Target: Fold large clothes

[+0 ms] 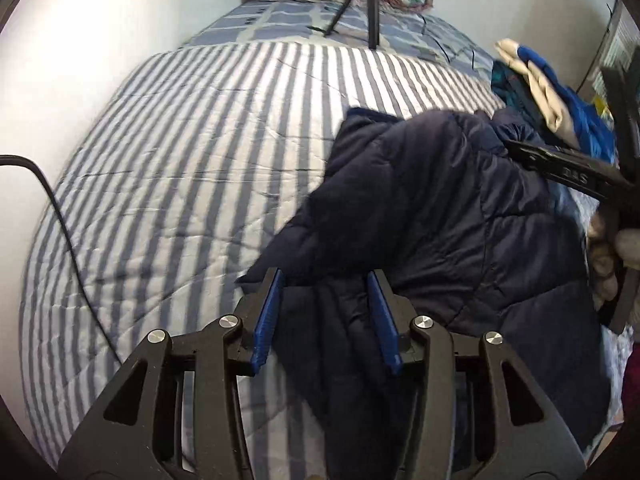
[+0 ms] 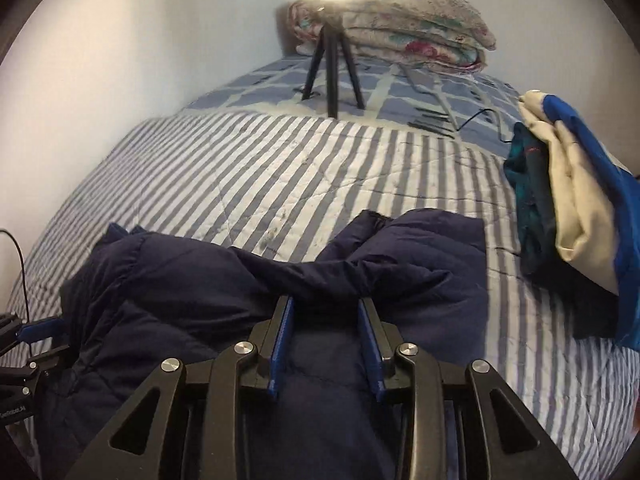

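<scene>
A dark navy puffer jacket (image 1: pixel 440 208) lies bunched on the striped bed cover; it also shows in the right wrist view (image 2: pixel 192 292). My left gripper (image 1: pixel 326 280) is open, its blue pads on either side of a fold of the jacket's near edge, not pinching it. My right gripper (image 2: pixel 325 304) is open over the jacket's middle, just short of a raised ridge of fabric. The right gripper shows at the right edge of the left wrist view (image 1: pixel 576 168). The left gripper shows at the left edge of the right wrist view (image 2: pixel 32 332).
The blue-and-white striped cover (image 1: pixel 192 168) spreads left and far. A pile of blue, cream and teal clothes (image 2: pixel 568 200) sits at the right. A black tripod (image 2: pixel 332 76) and folded floral quilts (image 2: pixel 404 28) stand at the far end. A black cable (image 1: pixel 60 224) runs along the left.
</scene>
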Motion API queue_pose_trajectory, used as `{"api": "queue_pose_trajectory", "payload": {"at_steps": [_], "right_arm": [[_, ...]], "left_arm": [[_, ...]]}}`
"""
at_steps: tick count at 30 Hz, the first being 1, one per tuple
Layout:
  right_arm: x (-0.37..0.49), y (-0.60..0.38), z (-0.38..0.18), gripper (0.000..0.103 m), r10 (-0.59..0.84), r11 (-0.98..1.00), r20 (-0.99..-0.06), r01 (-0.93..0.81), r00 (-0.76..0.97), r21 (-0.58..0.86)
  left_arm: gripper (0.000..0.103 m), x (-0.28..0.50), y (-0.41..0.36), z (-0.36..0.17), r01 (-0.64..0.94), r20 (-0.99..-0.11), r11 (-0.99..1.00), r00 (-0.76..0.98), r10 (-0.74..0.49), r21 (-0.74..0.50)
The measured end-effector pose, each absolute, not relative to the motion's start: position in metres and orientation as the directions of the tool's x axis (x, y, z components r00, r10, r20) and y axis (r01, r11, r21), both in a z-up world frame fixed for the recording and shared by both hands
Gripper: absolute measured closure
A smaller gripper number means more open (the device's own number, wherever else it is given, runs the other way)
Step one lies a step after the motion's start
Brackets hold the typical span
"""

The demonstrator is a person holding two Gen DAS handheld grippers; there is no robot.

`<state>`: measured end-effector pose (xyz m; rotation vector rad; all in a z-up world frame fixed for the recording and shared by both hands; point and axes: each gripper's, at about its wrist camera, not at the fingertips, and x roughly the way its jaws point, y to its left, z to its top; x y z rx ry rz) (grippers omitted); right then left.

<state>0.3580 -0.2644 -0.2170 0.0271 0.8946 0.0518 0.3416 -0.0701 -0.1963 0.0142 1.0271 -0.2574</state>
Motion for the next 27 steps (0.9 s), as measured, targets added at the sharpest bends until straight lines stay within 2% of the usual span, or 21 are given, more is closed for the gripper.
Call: {"api": "queue_pose_trajectory", "payload": {"at_steps": [7, 13, 18, 24, 27], "right_arm": [[0.286, -0.267, -0.176, 0.068, 0.154, 0.988, -0.764, -0.111, 0.626, 0.109], [0.209, -0.260, -0.179, 0.065, 0.233, 0.972, -0.786, -0.152, 0.573, 0.177], [0.164, -0.244, -0.205, 0.065, 0.251, 0.967, -0.828, -0.172, 0.501, 0.189], [0.125, -0.234, -0.229, 0.063, 0.224, 0.972, -0.852, -0.174, 0.473, 0.159], [0.107, -0.233, -0.229, 0.063, 0.229, 0.969, -0.855, -0.193, 0.464, 0.155]], "left_arm": [[0.056, 0.302, -0.035, -0.151, 0.254, -0.801, 0.944, 0.508, -0.315, -0.211], [0.056, 0.274, -0.026, -0.148, 0.218, -0.799, 0.910, 0.437, -0.414, -0.352], [0.056, 0.250, -0.050, -0.163, 0.263, -0.826, 0.906, 0.384, -0.413, -0.331], [0.056, 0.223, -0.070, -0.196, 0.332, -0.883, 0.924, 0.355, -0.307, -0.189], [0.051, 0.215, -0.061, -0.205, 0.321, -0.887, 0.926, 0.342, -0.311, -0.201]]}}
